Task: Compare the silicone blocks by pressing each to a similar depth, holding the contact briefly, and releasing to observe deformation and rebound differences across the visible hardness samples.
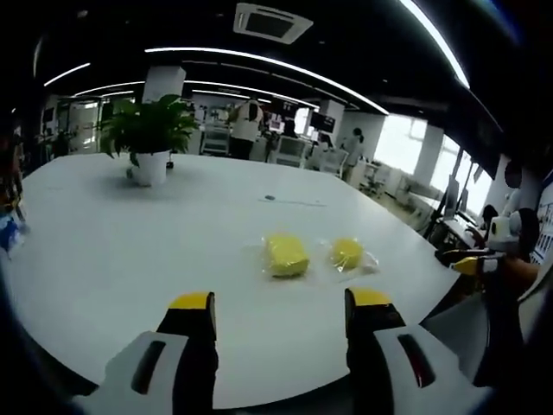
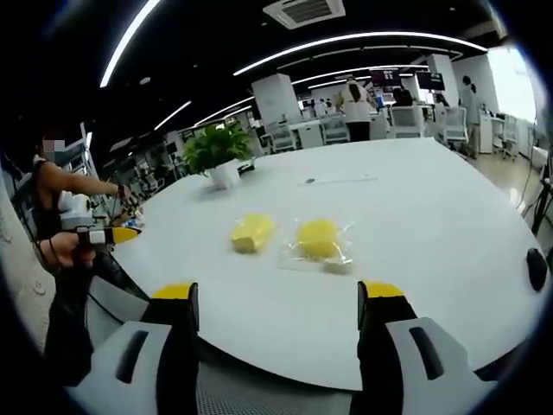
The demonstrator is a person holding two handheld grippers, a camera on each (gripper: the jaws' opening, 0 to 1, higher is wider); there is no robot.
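Legible text: none, with no readable label, brand, number or sign on the blocks, their wrappers, the tabletop or the room.

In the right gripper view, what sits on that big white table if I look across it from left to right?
Potted plant → square yellow silicone block → round yellow silicone block on its clear wrapper → small dark object at the table's right edge.
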